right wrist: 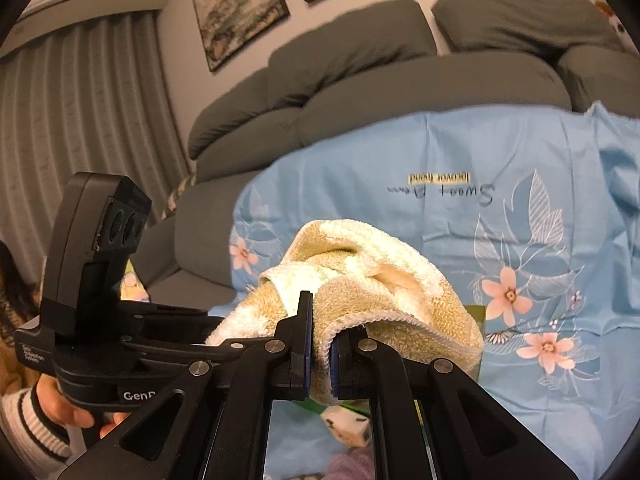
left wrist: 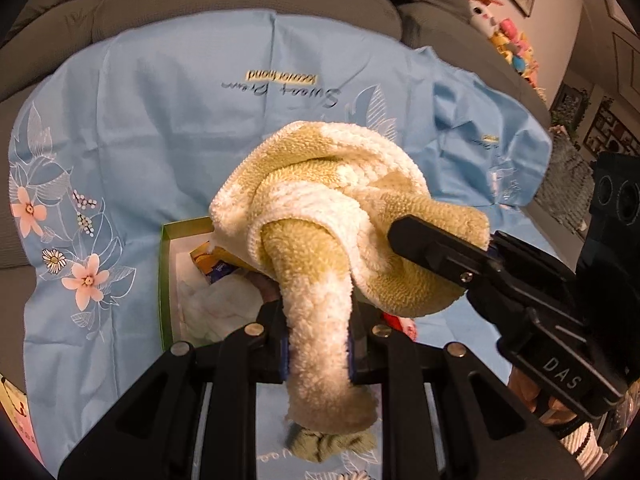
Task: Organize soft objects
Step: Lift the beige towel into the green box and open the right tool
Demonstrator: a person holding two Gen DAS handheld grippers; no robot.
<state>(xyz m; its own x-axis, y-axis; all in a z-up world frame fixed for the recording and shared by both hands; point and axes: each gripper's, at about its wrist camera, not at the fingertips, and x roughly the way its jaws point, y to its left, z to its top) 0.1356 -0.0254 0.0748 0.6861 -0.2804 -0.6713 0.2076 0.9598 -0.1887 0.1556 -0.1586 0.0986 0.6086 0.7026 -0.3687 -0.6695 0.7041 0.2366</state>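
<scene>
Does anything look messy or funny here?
Yes. The yellow and white towel is bunched in a twisted lump, not folded, pinched between the left tool and right tool above the green box. One end dangles loose. The blue cloth underneath is creased.

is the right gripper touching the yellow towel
Touching: the right wrist view shows the right gripper with both pads pinching a fold of the yellow towel.

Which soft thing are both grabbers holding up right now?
The yellow-and-white towel. Both the left gripper and the right gripper have their jaws shut on it, while the white cloth just lies in the green box.
</scene>
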